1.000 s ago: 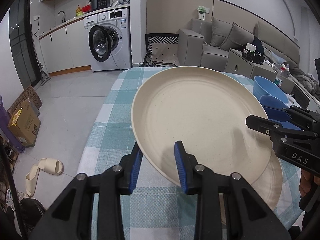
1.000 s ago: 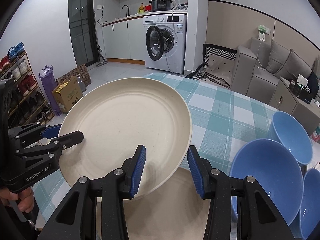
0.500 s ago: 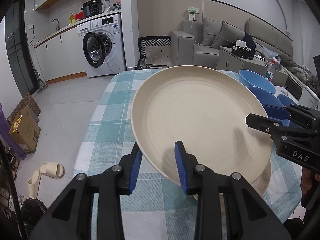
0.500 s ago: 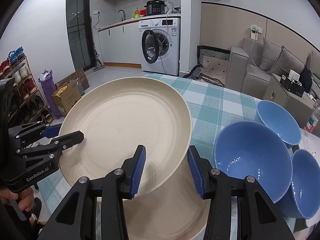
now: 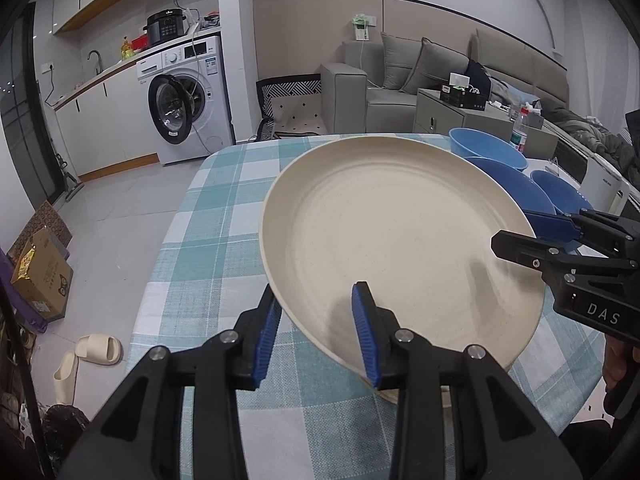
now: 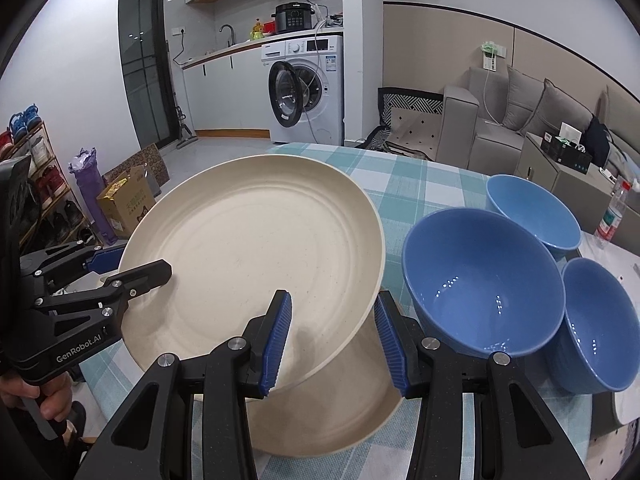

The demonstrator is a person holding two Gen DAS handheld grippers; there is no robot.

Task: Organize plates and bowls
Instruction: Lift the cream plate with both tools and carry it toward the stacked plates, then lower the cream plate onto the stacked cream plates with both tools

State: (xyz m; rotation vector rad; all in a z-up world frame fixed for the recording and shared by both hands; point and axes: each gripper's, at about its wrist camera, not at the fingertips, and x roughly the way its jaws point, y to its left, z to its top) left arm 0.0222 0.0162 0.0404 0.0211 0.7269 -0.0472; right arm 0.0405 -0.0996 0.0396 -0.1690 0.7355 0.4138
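You are carrying the top cream plate (image 5: 400, 236) with both grippers, one on each side of its near rim, because a plate this wide would tip if only one side were held. It is tilted, with the far edge up, and it hangs just above a second cream plate (image 6: 320, 412) that lies flat on the table (image 5: 208, 240) with the checked cloth. It looks like you mean to stack the two plates, so the top one sits right over the bottom one. Your left gripper (image 5: 318, 336) has the plate's rim between its blue pads, and its jaws are opening a little right now; the rim looks close to the pads, but I cannot tell if they still press on it. Your right gripper (image 6: 334, 338) is part way open with the rim between its jaws; its left pad is over the plate's inside and the right pad is under the edge, and it seems to grip the plate. Both grippers point forward and slant down toward the table. Your left hand (image 6: 28, 392) wraps the handle at the picture's edge. Three blue bowls (image 6: 484, 280) stand on the table just to the right of the plates, not nested yet. I think the bowls come next.
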